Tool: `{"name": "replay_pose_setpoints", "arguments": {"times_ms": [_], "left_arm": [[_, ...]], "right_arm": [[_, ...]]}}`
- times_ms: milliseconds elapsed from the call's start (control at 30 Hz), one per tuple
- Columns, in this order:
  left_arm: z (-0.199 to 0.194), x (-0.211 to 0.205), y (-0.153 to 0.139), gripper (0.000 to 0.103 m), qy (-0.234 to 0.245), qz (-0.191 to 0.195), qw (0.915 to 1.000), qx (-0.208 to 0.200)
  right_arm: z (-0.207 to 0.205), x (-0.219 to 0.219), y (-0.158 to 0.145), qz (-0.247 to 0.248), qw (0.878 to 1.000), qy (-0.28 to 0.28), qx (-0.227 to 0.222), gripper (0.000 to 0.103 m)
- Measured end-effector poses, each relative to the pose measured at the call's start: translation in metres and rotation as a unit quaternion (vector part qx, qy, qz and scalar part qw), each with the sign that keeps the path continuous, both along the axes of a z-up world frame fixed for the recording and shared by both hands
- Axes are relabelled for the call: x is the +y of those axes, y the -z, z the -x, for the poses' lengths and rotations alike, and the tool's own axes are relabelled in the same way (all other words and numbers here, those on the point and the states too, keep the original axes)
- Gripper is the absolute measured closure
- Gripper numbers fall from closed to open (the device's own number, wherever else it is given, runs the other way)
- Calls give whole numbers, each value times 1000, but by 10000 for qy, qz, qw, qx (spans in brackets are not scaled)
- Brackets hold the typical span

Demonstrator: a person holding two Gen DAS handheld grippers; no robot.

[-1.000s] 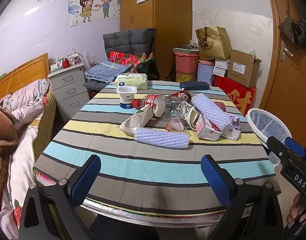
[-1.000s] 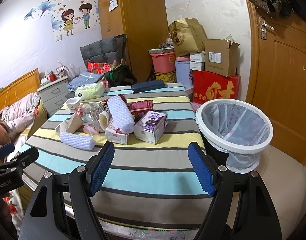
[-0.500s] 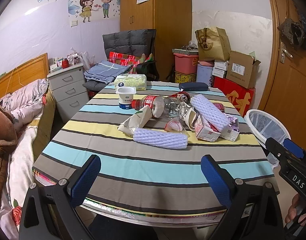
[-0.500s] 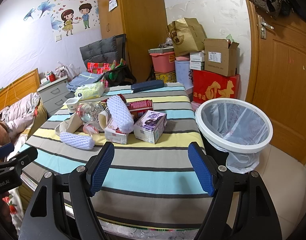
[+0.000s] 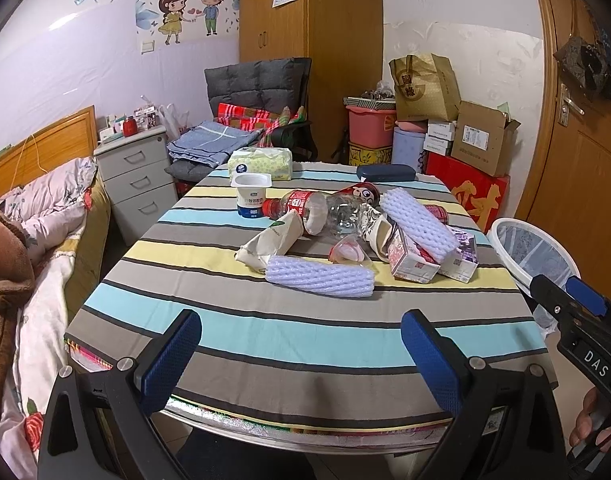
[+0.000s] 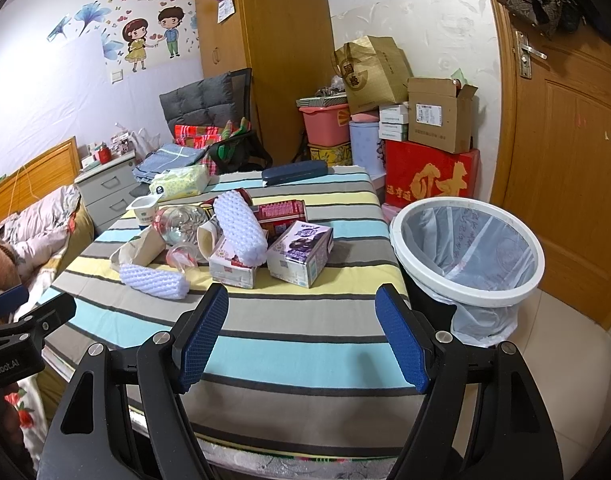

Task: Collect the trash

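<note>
A heap of trash lies mid-table on the striped cloth: a white foam sleeve (image 5: 320,277), a second foam sleeve (image 6: 241,228) on top of a small carton (image 6: 231,268), a purple milk carton (image 6: 301,252), a clear plastic bottle (image 5: 329,214), a crumpled paper cup (image 5: 271,242), a yogurt cup (image 5: 251,194) and a red can (image 6: 283,212). A white-rimmed bin (image 6: 467,254) with a clear liner stands off the table's right edge. My left gripper (image 5: 301,354) is open over the near edge, holding nothing. My right gripper (image 6: 301,338) is open too, short of the cartons.
A tissue pack (image 5: 261,164) and a dark case (image 5: 385,172) lie at the table's far end. A bed (image 5: 33,240) runs along the left, with a drawer unit (image 5: 135,176) behind it. Stacked boxes (image 6: 429,152) and a wooden door (image 6: 565,140) are on the right.
Both views have shifted only slightly, with the trash sitting a little lower in the left wrist view. Nothing on the table has moved, and both grippers stay open.
</note>
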State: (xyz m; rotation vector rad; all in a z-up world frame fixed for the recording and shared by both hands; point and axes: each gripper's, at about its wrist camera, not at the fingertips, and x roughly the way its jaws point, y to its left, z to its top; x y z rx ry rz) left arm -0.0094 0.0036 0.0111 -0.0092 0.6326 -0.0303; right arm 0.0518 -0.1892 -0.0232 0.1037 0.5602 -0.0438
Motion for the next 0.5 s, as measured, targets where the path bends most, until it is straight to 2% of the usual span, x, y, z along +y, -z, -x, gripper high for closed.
{"name": "replay_pose_setpoints", "arguments": {"times_ms": [500], "left_arm": [[-1, 2, 2, 1, -9, -7, 10000, 35]], "right_arm": [[-3, 2, 2, 15, 10000, 23, 26, 25]]}}
